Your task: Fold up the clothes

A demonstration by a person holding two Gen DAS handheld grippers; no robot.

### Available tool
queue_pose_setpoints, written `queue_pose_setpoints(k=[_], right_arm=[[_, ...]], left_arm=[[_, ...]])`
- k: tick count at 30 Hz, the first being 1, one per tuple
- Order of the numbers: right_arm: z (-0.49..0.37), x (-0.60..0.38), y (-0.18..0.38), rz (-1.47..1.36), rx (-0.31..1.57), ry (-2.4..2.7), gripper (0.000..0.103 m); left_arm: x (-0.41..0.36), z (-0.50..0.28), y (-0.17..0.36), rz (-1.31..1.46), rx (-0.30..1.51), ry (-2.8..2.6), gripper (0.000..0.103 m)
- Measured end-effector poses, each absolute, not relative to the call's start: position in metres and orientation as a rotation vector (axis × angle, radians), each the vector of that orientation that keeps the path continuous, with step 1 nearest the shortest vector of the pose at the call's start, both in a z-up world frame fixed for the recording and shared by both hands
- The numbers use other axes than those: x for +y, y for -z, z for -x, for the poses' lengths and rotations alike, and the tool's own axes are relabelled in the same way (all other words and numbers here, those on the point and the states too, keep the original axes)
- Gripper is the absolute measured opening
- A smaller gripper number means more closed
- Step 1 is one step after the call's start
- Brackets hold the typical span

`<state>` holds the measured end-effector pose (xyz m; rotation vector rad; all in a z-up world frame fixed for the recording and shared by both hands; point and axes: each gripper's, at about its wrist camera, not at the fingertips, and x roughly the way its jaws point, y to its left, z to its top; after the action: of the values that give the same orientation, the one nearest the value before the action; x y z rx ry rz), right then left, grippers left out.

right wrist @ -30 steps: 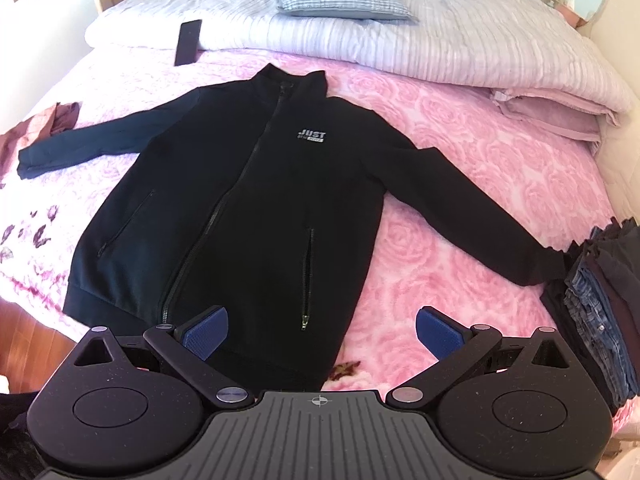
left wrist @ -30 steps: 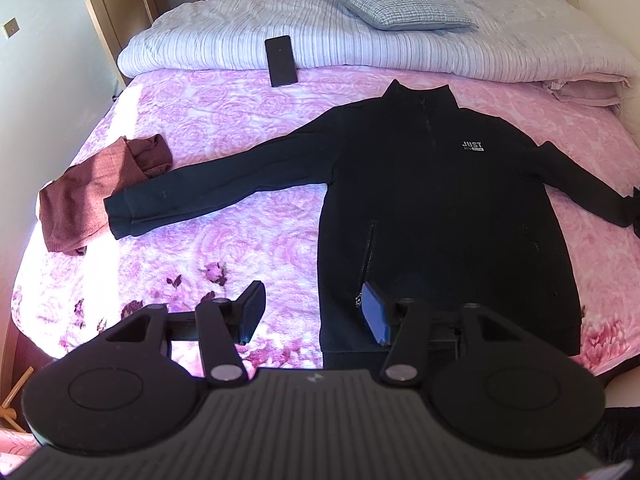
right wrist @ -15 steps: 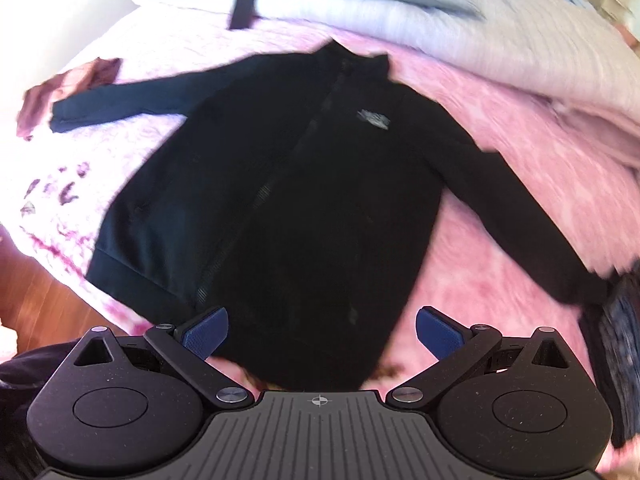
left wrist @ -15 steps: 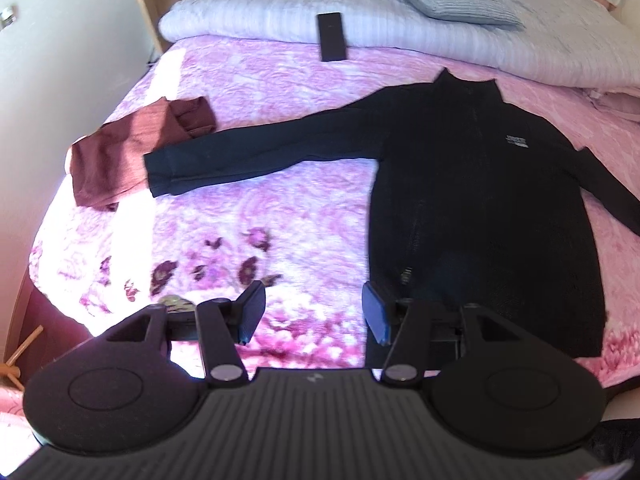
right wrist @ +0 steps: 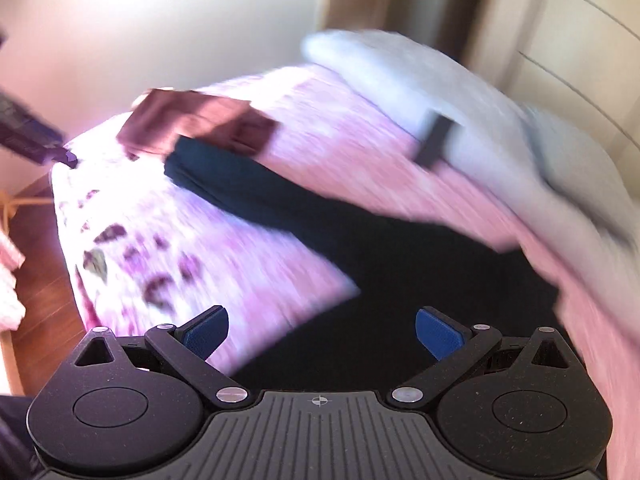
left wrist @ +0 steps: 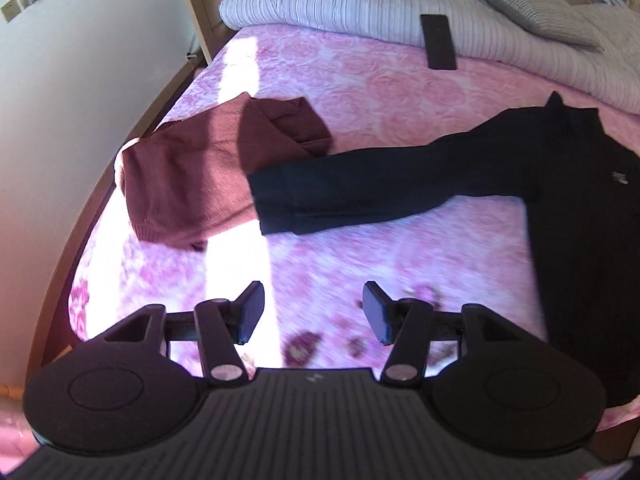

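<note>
A black zip jacket (left wrist: 580,216) lies flat on the pink flowered bedspread (left wrist: 380,80), its left sleeve (left wrist: 360,188) stretched toward a crumpled maroon garment (left wrist: 192,176). My left gripper (left wrist: 314,312) hovers open over bare bedspread, short of the sleeve cuff, with nothing between its fingers. The right wrist view is blurred by motion; there the jacket (right wrist: 400,280) lies under my right gripper (right wrist: 322,332), which stands wide open and holds nothing. The sleeve (right wrist: 240,196) and the maroon garment (right wrist: 192,120) lie beyond it.
A white striped duvet (left wrist: 360,4) and a pillow (left wrist: 532,8) lie along the head of the bed, with a black phone (left wrist: 438,42) leaning against the duvet. The bed's left edge (left wrist: 80,220) borders a wall; wooden floor (right wrist: 40,272) shows below it.
Both grippers have swept left across the bed, from the jacket's body toward its left sleeve and the maroon garment. The right gripper has also rolled. Both stay open.
</note>
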<state>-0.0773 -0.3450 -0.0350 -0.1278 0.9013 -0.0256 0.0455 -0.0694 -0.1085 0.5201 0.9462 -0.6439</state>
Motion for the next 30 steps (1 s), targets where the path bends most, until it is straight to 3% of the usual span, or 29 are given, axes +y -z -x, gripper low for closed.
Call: queue_pose_setpoints(k=[6, 9, 11, 15, 18, 20, 21, 22, 24, 30], right_arm=[[-0.066, -0.253, 0.102, 0.286, 0.887, -0.131, 0.097], [-0.124, -0.216, 0.145, 0.361, 0.895, -0.204, 0.076], [-0.157, -0.196, 0.175, 0.412, 0.903, -0.244, 0.073], [-0.197, -0.159, 0.223, 0.561, 0.887, -0.309, 0.073], [-0.219, -0.14, 0.252, 0.672, 0.887, -0.33, 0.06], [-0.227, -0.133, 0.266, 0.73, 0.883, -0.331, 0.06], [-0.23, -0.133, 0.269, 0.737, 0.884, -0.333, 0.058], [-0.232, -0.134, 0.271, 0.735, 0.887, -0.336, 0.041], [-0.235, -0.142, 0.265, 0.678, 0.89, -0.335, 0.019], [-0.228, -0.211, 0.189, 0.34, 0.748, -0.23, 0.015]], left_arm=[[-0.069, -0.139, 0.161, -0.634, 0.945, 0.717, 0.049], [-0.065, -0.168, 0.184, -0.682, 0.944, 0.749, 0.049], [-0.059, -0.182, 0.197, -0.684, 0.951, 0.758, 0.049], [-0.043, -0.204, 0.215, -0.639, 0.993, 0.742, 0.049], [-0.033, -0.213, 0.22, -0.6, 1.019, 0.722, 0.049], [-0.028, -0.217, 0.22, -0.585, 1.031, 0.713, 0.049], [-0.026, -0.217, 0.219, -0.584, 1.034, 0.709, 0.049], [-0.024, -0.216, 0.219, -0.585, 1.036, 0.705, 0.049], [-0.022, -0.215, 0.217, -0.589, 1.042, 0.699, 0.049], [-0.044, -0.202, 0.206, -0.607, 1.039, 0.73, 0.049]])
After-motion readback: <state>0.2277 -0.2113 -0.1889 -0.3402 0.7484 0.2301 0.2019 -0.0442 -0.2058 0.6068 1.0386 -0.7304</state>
